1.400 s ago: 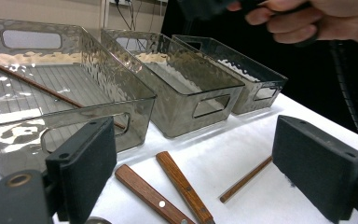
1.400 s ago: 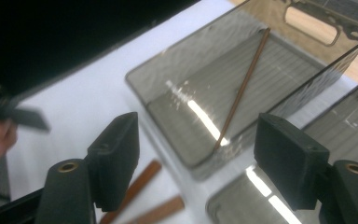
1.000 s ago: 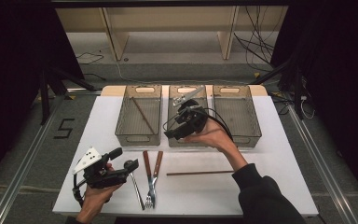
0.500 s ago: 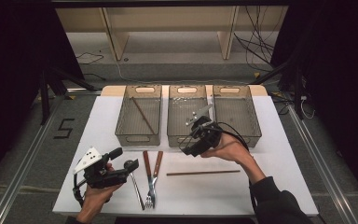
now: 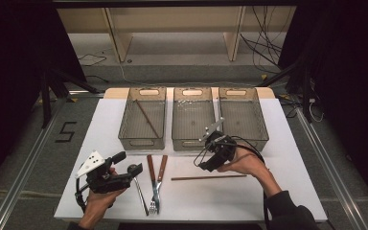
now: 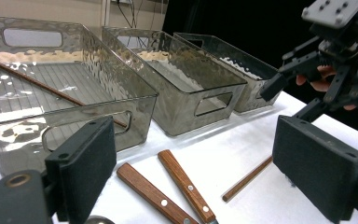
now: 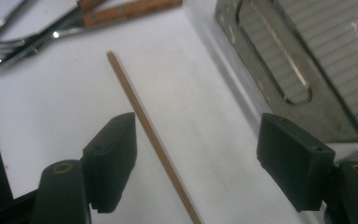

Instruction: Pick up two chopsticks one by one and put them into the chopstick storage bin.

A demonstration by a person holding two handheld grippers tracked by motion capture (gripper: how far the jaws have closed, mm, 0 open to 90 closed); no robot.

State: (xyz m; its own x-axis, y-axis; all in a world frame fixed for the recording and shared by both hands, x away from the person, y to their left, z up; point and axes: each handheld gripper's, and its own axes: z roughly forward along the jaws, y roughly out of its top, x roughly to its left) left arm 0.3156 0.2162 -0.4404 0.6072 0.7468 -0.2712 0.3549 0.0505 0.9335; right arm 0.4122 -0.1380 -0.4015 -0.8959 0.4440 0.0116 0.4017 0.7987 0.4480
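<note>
A brown chopstick lies on the white table in front of the bins. My right gripper hovers just above it, open, tilted down and left. In the right gripper view the chopstick runs between the jaws, closer to the left pad, untouched. My left gripper stands open near the table's front left, holding nothing. Past its pads lie two wooden fork handles and the chopstick. A second chopstick lies in the left bin.
Three clear bins stand in a row at the back: the left one, a middle bin and a right bin. Two wood-handled forks and a metal utensil lie just right of the left gripper. A bin wall stands close to the right gripper.
My right gripper has come back from over the middle bin and down toward the chopstick on the table. The left gripper has stayed put.
</note>
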